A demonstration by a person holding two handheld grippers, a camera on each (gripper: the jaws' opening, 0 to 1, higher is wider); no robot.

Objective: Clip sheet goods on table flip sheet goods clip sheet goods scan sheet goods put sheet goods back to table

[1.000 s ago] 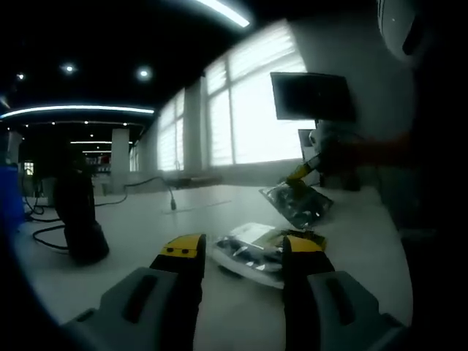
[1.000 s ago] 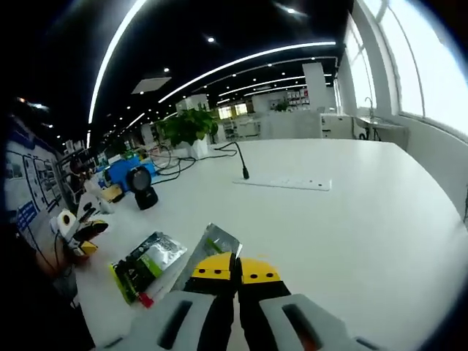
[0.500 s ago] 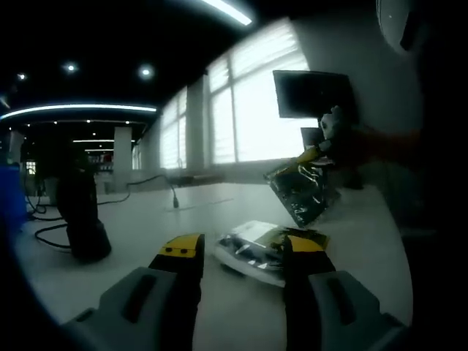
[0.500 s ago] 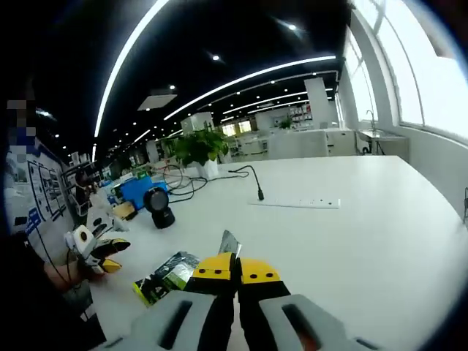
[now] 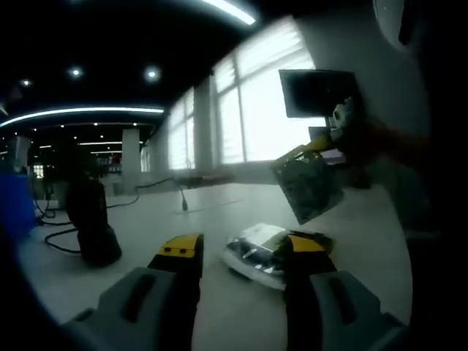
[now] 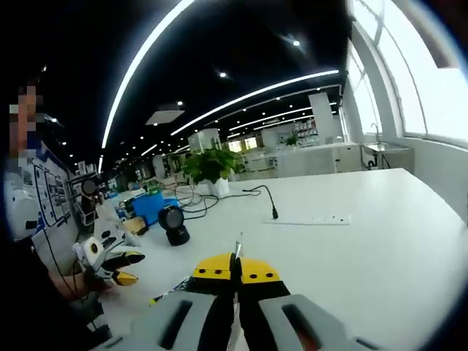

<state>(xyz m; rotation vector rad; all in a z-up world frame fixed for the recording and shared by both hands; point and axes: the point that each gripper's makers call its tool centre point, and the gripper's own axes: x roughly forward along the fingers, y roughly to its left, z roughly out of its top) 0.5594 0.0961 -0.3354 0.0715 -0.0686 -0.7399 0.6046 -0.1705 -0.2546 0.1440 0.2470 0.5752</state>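
The right gripper (image 6: pixel 235 272) has its fingers closed on a foil packet (image 5: pixel 307 184), lifted off the tabletop (image 6: pixel 380 219), presumably for flipping. The left gripper (image 5: pixel 238 251) hangs open just short of another packet (image 5: pixel 256 250).

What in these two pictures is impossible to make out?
- Print on the lifted packet: left gripper view, too dim and blurred.
- That packet in the right gripper view: edge-on, a sliver above the shut fingers.
- Packets on the table: partly behind the left gripper.
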